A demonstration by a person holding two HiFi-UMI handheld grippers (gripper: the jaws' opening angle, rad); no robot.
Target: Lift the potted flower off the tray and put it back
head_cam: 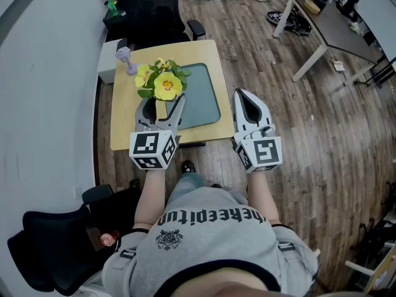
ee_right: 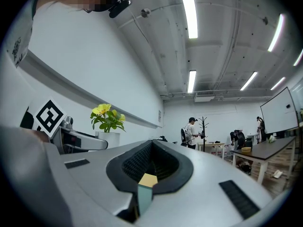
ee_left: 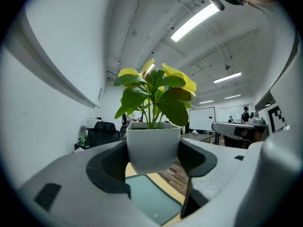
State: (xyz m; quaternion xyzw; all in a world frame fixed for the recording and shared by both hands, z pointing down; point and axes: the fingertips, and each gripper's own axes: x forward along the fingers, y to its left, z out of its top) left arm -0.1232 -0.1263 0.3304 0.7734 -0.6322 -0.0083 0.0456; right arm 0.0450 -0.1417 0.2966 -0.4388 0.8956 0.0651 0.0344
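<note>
Our left gripper [head_cam: 162,108] has its jaws clamped on the white pot of the potted flower [ee_left: 152,145], one jaw pressing each side of the pot. We hold it upright, with its base clear of the teal tray [head_cam: 207,98] that shows beneath it. From the head view the yellow blooms and green leaves sit over the tray's left edge. Our right gripper [head_cam: 243,95] has its jaws pressed together with nothing between them, and we see only a thin sliver of table and tray through the seam. It hangs just beside the right edge of the small wooden table [head_cam: 124,129], well apart from the flower. A small purple object [head_cam: 125,59] stands at the table's far left corner, and a black chair [head_cam: 148,8] sits behind the table on the wood floor [head_cam: 297,141]
</note>
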